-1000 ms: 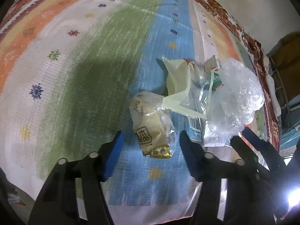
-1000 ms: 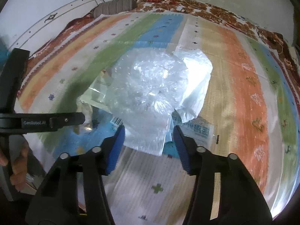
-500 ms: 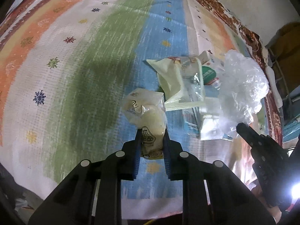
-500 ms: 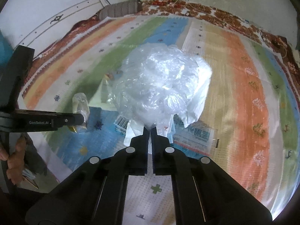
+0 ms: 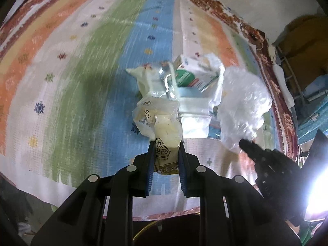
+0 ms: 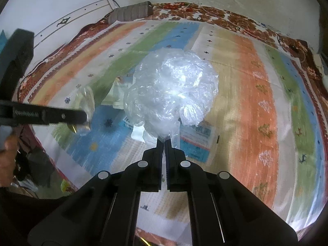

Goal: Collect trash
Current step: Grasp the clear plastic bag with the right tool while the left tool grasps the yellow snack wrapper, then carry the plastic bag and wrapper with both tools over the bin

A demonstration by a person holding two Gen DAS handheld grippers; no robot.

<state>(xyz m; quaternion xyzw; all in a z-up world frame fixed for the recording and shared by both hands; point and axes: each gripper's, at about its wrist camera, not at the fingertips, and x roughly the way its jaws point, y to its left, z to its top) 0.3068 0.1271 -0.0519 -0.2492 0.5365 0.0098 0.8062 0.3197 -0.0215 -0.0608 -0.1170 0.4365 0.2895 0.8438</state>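
Note:
My left gripper (image 5: 165, 153) is shut on a clear snack wrapper (image 5: 162, 127) with yellowish contents and holds it above the striped cloth (image 5: 82, 82). My right gripper (image 6: 163, 143) is shut on a crumpled clear plastic bag (image 6: 170, 94), lifted off the cloth; the bag also shows in the left wrist view (image 5: 244, 110). The left gripper and its wrapper (image 6: 86, 104) show at the left of the right wrist view. More trash stays on the cloth: a cream bag and a green-and-white carton (image 5: 190, 78), and a blue-and-white flat packet (image 6: 196, 141).
The striped cloth covers a bed with a floral border (image 6: 225, 18). A rolled grey cushion (image 6: 131, 13) lies at the far edge by the wall. The bed's near edge (image 5: 143, 211) is just below the left gripper. Furniture stands at the right (image 5: 303, 61).
Both grippers have closed, the left on the snack wrapper and the right on the clear plastic bag. Both have since lifted their loads up and back from the trash pile.

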